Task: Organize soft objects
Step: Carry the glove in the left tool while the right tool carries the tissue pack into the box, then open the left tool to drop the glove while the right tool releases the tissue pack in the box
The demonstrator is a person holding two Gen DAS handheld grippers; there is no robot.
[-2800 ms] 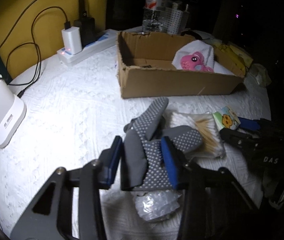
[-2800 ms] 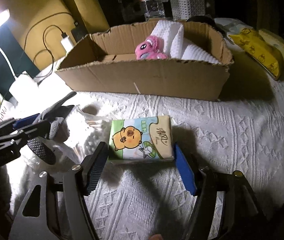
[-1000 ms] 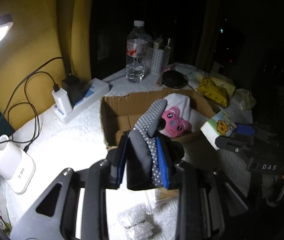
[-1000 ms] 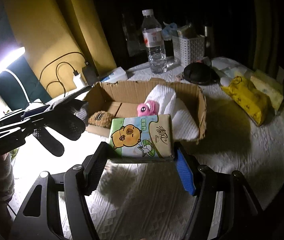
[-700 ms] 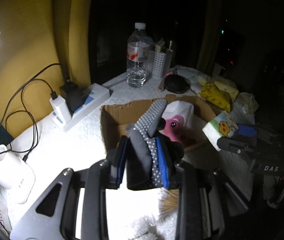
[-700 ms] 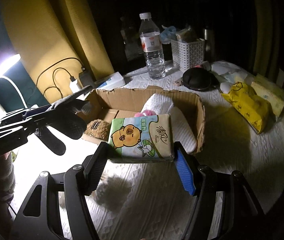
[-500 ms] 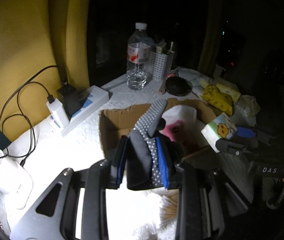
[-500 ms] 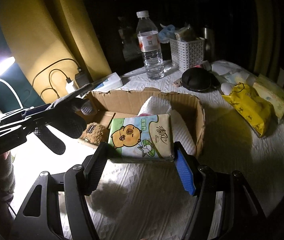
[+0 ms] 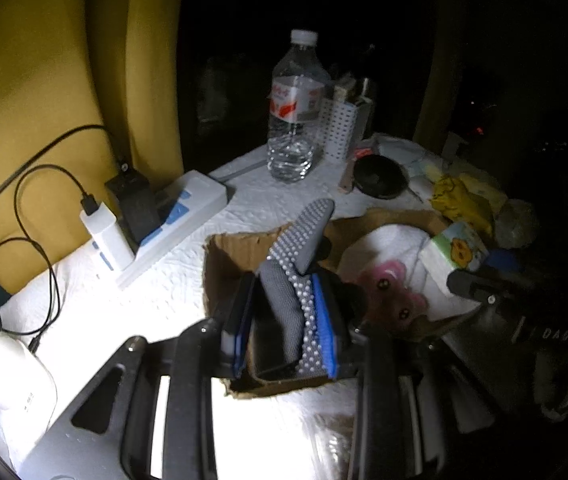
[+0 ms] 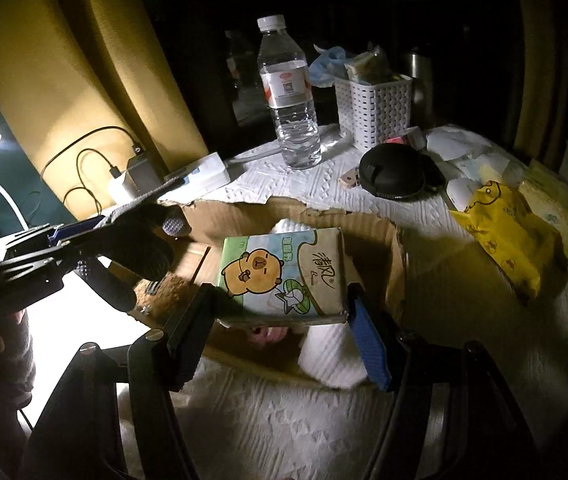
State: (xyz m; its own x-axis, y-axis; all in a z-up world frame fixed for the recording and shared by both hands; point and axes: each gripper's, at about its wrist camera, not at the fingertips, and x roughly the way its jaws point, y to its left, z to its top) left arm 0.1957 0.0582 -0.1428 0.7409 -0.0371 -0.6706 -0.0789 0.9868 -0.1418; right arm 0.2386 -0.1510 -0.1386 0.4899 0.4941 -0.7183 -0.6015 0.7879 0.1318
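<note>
Left gripper [image 9: 285, 316] clamps a gray glove [image 9: 295, 264], its long axis toward 1 o'clock, over the box [image 9: 224, 256]. Right gripper [image 10: 280, 320] grasps a tissue pack [image 10: 280, 272] above the box's near edge.

Black hand-held gripper [image 10: 280, 332] frames, blue pads, silver screws.

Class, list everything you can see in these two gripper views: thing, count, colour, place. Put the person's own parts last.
cardboard box: one, brown, centre of table
glove: one, grey, dotted, above the box
tissue pack: one, green and white, above the box
pink plush toy: one, in the box
white towel: one, in the box
water bottle: one, clear, behind the box
white basket: one, beside the bottle
power strip: one, white, left
yellow packet: one, right
left gripper: clamping the glove
right gripper: clamping the tissue pack
</note>
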